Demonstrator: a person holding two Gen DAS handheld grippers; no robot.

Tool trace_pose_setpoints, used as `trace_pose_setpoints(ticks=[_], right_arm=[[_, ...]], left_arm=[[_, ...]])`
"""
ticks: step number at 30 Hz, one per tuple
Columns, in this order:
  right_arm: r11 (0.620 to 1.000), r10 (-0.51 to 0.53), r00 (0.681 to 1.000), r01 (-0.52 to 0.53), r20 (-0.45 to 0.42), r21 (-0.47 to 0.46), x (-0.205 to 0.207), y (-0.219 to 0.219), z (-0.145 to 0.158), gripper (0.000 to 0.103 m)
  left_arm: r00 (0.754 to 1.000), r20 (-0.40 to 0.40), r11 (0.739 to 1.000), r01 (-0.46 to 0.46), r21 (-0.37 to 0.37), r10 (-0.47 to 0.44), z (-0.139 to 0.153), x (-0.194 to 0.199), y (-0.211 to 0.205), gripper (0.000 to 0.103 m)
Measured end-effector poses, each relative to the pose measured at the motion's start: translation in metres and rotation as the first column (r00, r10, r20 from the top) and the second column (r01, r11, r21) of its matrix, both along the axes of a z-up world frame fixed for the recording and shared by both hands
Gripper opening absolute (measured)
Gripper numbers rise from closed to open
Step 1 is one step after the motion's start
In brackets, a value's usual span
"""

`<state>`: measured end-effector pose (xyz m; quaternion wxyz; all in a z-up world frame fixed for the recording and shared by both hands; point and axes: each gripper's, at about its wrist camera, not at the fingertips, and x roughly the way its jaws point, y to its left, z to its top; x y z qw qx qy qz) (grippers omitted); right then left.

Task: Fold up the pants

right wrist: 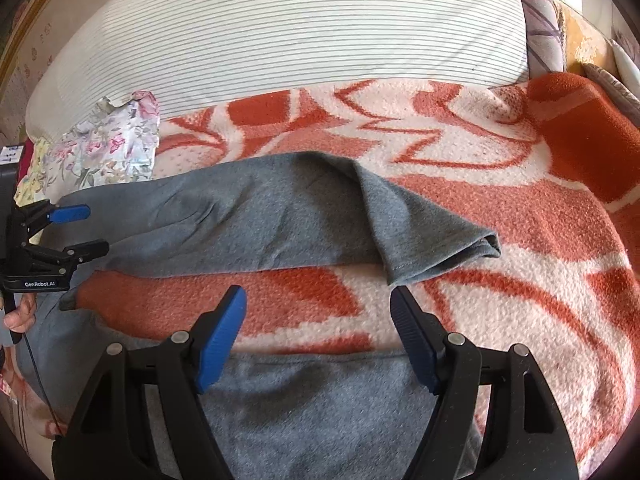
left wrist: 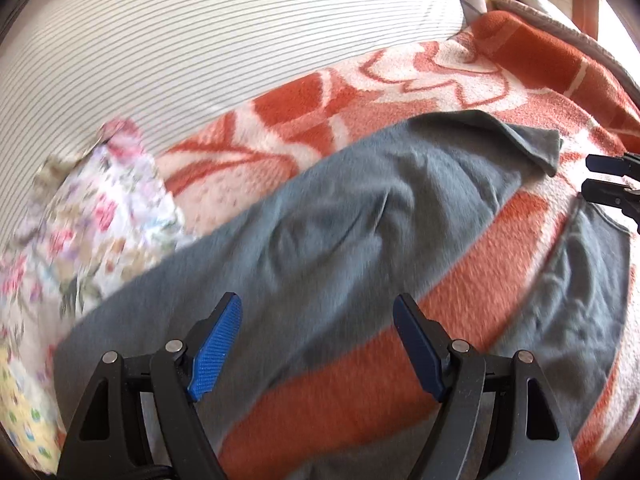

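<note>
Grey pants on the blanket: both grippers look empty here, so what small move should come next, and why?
Probably bring the right gripper forward to the far leg's cuff and close on it. The grey pants lie spread on the orange blanket with a strip of blanket showing between the two legs. Both jaws stand open and empty, the left gripper too, and that cuff lies just ahead of the right fingertips.

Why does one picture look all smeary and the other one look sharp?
In the left wrist view the flowery cloth and the gray pants are smeared by motion blur. In the right wrist view the pants and the orange blanket look crisp. Both views bend straight lines, like the striped pillow, because of the fisheye lens.
</note>
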<state>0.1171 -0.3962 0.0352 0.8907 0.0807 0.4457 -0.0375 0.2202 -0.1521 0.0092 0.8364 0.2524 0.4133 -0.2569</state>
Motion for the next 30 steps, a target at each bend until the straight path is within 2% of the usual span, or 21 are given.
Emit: trace_pose_setpoints(ticks=[3, 6, 9, 13, 16, 19, 22, 23, 24, 25, 26, 27, 28, 29, 30], right_arm=[[0.999, -0.005, 1.000, 0.004, -0.023, -0.041, 0.016, -0.007, -0.004, 0.075], [0.995, -0.003, 0.999, -0.002, -0.046, -0.100, 0.031, -0.012, -0.009, 0.075], [0.989, -0.005, 0.997, -0.005, -0.071, -0.145, 0.045, -0.018, -0.014, 0.075], [0.987, 0.010, 0.995, -0.026, -0.098, -0.158, 0.058, -0.024, -0.024, 0.075], [0.984, 0.033, 0.991, -0.055, -0.128, -0.168, 0.066, -0.024, -0.036, 0.075], [0.978, 0.019, 0.987, -0.052, -0.160, -0.201, 0.071, -0.028, -0.049, 0.075], [0.986, 0.004, 0.987, -0.031, -0.162, -0.162, 0.072, -0.040, -0.057, 0.066], [0.988, 0.001, 0.987, -0.026, -0.158, -0.155, 0.071, -0.042, -0.056, 0.061], [0.989, -0.002, 0.989, -0.020, -0.148, -0.148, 0.069, -0.044, -0.054, 0.050], [0.990, -0.009, 0.990, -0.011, -0.138, -0.141, 0.068, -0.047, -0.051, 0.043], [0.992, -0.016, 0.991, 0.000, -0.129, -0.127, 0.067, -0.051, -0.048, 0.028], [0.995, -0.021, 0.993, 0.010, -0.116, -0.102, 0.066, -0.054, -0.045, 0.013], [0.997, -0.028, 0.994, 0.020, -0.104, -0.073, 0.065, -0.059, -0.041, 0.007], [0.998, -0.035, 0.995, 0.029, -0.095, -0.059, 0.064, -0.061, -0.038, 0.005], [0.998, -0.038, 0.996, 0.033, -0.086, -0.061, 0.062, -0.062, -0.034, 0.005]], left_arm=[[0.998, 0.002, 0.998, 0.066, 0.025, -0.066, -0.006, 0.022, -0.025, 0.079], [0.996, 0.009, 0.994, 0.091, 0.066, -0.092, -0.016, 0.052, -0.046, 0.079], [0.995, -0.025, 0.993, 0.093, 0.068, -0.092, -0.026, 0.086, -0.061, 0.079], [0.989, -0.086, 0.989, 0.125, 0.076, -0.118, -0.045, 0.124, -0.078, 0.079], [0.988, -0.105, 0.985, 0.128, 0.116, -0.116, -0.060, 0.143, -0.086, 0.080], [0.983, -0.151, 0.991, 0.112, 0.069, -0.100, -0.064, 0.158, -0.084, 0.083], [0.969, -0.233, 0.995, 0.094, 0.017, -0.088, -0.070, 0.168, -0.078, 0.083], [0.965, -0.247, 0.996, 0.090, 0.003, -0.086, -0.071, 0.170, -0.076, 0.080], [0.957, -0.276, 0.996, 0.085, -0.021, -0.087, -0.072, 0.172, -0.073, 0.077], [0.948, -0.305, 0.996, 0.082, -0.044, -0.091, -0.073, 0.173, -0.070, 0.068], [0.939, -0.330, 0.994, 0.084, -0.068, -0.102, -0.071, 0.172, -0.069, 0.056], [0.935, -0.334, 0.993, 0.096, -0.075, -0.116, -0.070, 0.169, -0.069, 0.049], [0.935, -0.329, 0.991, 0.114, -0.071, -0.131, -0.068, 0.165, -0.071, 0.031], [0.934, -0.324, 0.988, 0.140, -0.064, -0.153, -0.064, 0.158, -0.075, 0.009], [0.937, -0.312, 0.987, 0.149, -0.051, -0.158, -0.061, 0.152, -0.077, 0.006]])
